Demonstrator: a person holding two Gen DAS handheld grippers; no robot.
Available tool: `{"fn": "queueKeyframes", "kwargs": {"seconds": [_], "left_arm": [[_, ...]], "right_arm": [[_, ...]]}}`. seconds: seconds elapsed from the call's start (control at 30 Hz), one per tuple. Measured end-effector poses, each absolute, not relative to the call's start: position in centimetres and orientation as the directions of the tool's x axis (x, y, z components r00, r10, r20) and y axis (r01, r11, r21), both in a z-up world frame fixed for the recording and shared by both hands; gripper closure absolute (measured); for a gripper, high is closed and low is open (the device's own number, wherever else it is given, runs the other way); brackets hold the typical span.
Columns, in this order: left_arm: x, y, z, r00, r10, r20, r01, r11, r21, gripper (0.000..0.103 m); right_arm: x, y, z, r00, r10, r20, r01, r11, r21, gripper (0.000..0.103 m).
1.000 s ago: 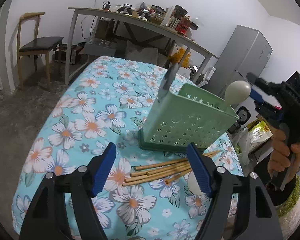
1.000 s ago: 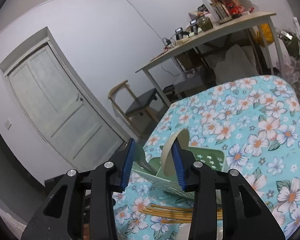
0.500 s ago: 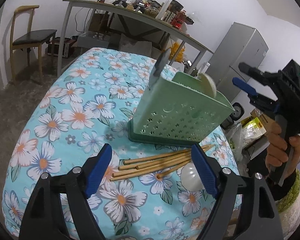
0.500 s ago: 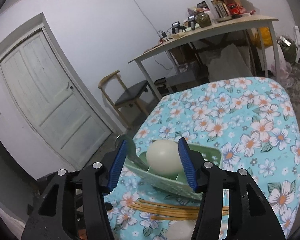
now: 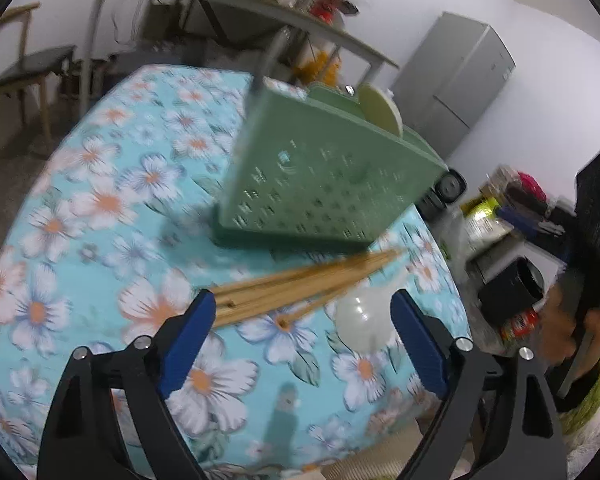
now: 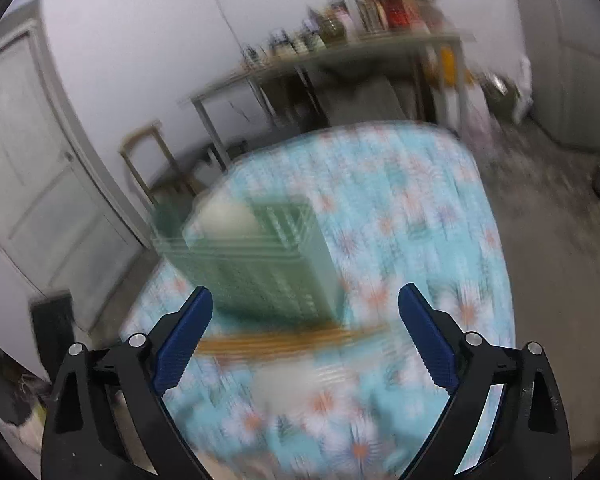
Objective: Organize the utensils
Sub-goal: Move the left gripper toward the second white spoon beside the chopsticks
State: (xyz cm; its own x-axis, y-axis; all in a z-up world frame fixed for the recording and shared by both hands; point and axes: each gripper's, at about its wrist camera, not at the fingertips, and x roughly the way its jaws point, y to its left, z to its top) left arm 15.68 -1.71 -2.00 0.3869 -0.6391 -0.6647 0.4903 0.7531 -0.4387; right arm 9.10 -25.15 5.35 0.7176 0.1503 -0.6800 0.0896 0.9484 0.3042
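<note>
the green caddy (image 5: pixel 324 184) stands on the worktop (image 5: pixel 100 200), which wears a blue flowered cloth, toward the far right corner as the left wrist view has it. in it stands a pale spoon (image 5: pixel 380 110), bowl up, above the rim at the caddy's right end; a grey handle (image 5: pixel 266 66) rises from its left end, too blurred to name. in the right wrist view the spoon shows as a white blur (image 6: pixel 228 218) in the caddy's (image 6: pixel 268 272) top.

just in front of the caddy lies a bundle of chopsticks (image 5: pixel 300 286), fanned, tips pointing to the right edge. a second white spoon (image 5: pixel 358 320) lies beside them, nearer the front right corner.

the left gripper (image 5: pixel 300 324) hovers over the chopsticks, jaws wide and opening, nothing gripped. the right gripper (image 6: pixel 304 332) has its jaws wide and opening too, empty, above chopsticks (image 6: pixel 284 342) and spoon (image 6: pixel 288 384); the picture is badly blurred.
</note>
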Motion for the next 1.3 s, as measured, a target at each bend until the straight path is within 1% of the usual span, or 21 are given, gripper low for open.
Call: {"fn": "queueKeyframes", "kwargs": {"seconds": [0.13, 0.2, 0.33, 0.4, 0.57, 0.67, 0.73, 0.83, 0.9, 0.97, 1.0, 1.07, 1.17, 1.23, 1.3], "left_arm": [[15.3, -3.0, -2.9, 0.341, -0.644, -0.685, 0.498, 0.742, -0.449, 0.006], [15.1, -3.4, -3.3, 0.33, -0.651, -0.683, 0.497, 0.735, -0.461, 0.006], [14.9, -4.3, -4.6, 0.304, -0.648, -0.698, 0.492, 0.734, -0.468, 0.006], [14.7, -4.5, -4.9, 0.304, -0.639, -0.706, 0.492, 0.74, -0.458, 0.006], [14.0, -4.9, -5.2, 0.343, -0.606, -0.718, 0.518, 0.759, -0.394, 0.006], [13.8, -4.9, -4.9, 0.355, -0.611, -0.708, 0.53, 0.755, -0.386, 0.006], [13.5, -5.1, -4.6, 0.376, -0.598, -0.708, 0.545, 0.761, -0.353, 0.006], [12.9, -5.6, -4.3, 0.392, -0.586, -0.709, 0.565, 0.762, -0.317, 0.006], [12.6, -6.0, -4.2, 0.382, -0.598, -0.705, 0.579, 0.749, -0.322, 0.006], [12.5, -6.4, -4.3, 0.364, -0.62, -0.695, 0.586, 0.732, -0.347, 0.016], [12.5, -6.7, -4.4, 0.35, -0.631, -0.693, 0.584, 0.725, -0.365, 0.018], [12.8, -7.0, -4.9, 0.301, -0.67, -0.679, 0.565, 0.699, -0.439, 0.032], [13.6, -7.2, -6.2, 0.22, -0.729, -0.648, 0.499, 0.655, -0.568, 0.045], [13.8, -7.3, -6.8, 0.19, -0.744, -0.641, 0.464, 0.643, -0.609, 0.049], [14.1, -7.5, -7.7, 0.166, -0.751, -0.639, 0.42, 0.641, -0.643, 0.05]], "right_arm": [[7.9, -24.6, -0.9, 0.576, 0.163, -0.801, 0.178, 0.931, 0.318, 0.013], [7.7, -24.5, -3.2, 0.535, 0.155, -0.831, 0.215, 0.926, 0.311, 0.013], [8.4, -24.3, -5.9, 0.465, 0.15, -0.872, 0.245, 0.925, 0.29, 0.012], [8.4, -24.4, -5.9, 0.484, 0.161, -0.86, 0.231, 0.925, 0.303, 0.008], [7.8, -24.2, -6.3, 0.502, 0.145, -0.853, 0.216, 0.934, 0.286, 0.008], [7.1, -23.3, -6.7, 0.509, 0.122, -0.852, 0.189, 0.95, 0.248, 0.008], [7.0, -23.0, -6.9, 0.51, 0.126, -0.851, 0.171, 0.955, 0.244, 0.008], [6.8, -23.6, -6.9, 0.519, 0.171, -0.837, 0.16, 0.943, 0.291, 0.008], [6.4, -24.5, -6.8, 0.535, 0.216, -0.817, 0.153, 0.926, 0.345, 0.008], [6.1, -25.5, -6.9, 0.556, 0.27, -0.786, 0.153, 0.896, 0.416, 0.008], [6.1, -25.7, -6.9, 0.563, 0.289, -0.774, 0.154, 0.884, 0.442, 0.008], [6.1, -26.0, -6.9, 0.567, 0.313, -0.762, 0.154, 0.869, 0.471, 0.008], [6.2, -25.9, -6.9, 0.566, 0.315, -0.762, 0.148, 0.87, 0.47, 0.008], [6.1, -25.8, -6.9, 0.57, 0.317, -0.758, 0.142, 0.871, 0.471, 0.008], [5.9, -25.9, -6.9, 0.574, 0.322, -0.753, 0.137, 0.869, 0.476, 0.008]]}}
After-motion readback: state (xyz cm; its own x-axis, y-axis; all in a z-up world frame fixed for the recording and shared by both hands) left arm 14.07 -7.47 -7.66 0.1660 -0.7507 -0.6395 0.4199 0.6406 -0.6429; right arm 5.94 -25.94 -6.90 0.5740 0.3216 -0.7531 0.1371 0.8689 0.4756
